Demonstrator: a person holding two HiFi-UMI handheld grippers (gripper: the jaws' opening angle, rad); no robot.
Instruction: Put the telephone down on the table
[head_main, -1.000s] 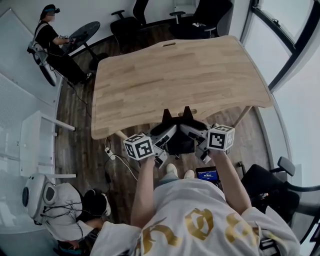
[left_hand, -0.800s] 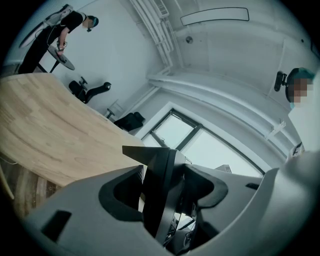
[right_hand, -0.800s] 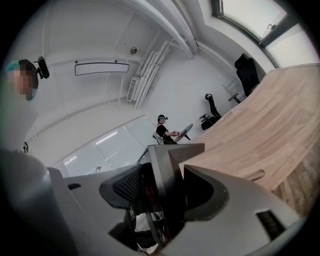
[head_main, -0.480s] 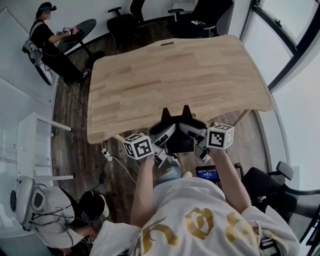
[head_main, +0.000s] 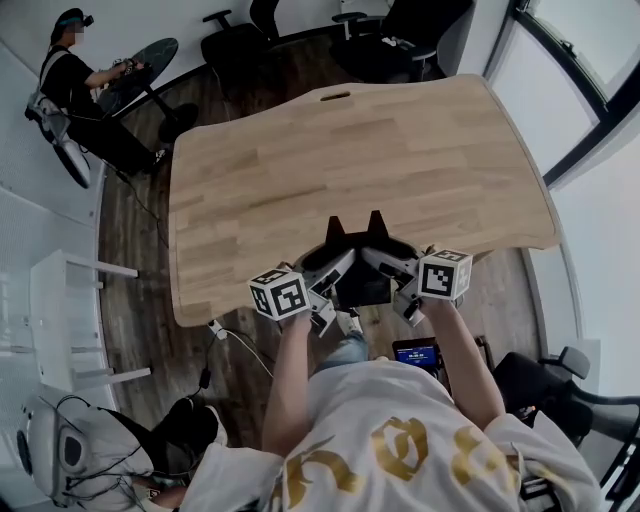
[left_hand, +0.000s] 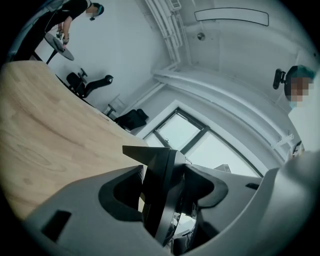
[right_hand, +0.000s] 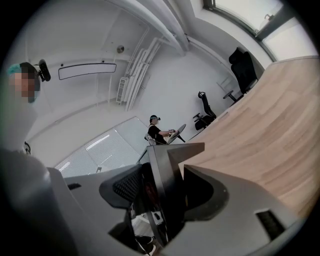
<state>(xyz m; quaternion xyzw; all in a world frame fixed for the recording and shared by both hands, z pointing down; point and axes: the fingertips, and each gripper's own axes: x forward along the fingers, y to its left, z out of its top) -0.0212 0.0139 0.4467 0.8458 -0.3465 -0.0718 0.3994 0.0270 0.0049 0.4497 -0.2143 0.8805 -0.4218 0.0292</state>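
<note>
2 arms reaching forward, left gripper and right gripper angled inward, tips close, both clamped on the telephone

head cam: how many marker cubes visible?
2. One marker cube is on the left gripper, and one is on the right gripper, either side of the telephone. None seem hidden.
</note>
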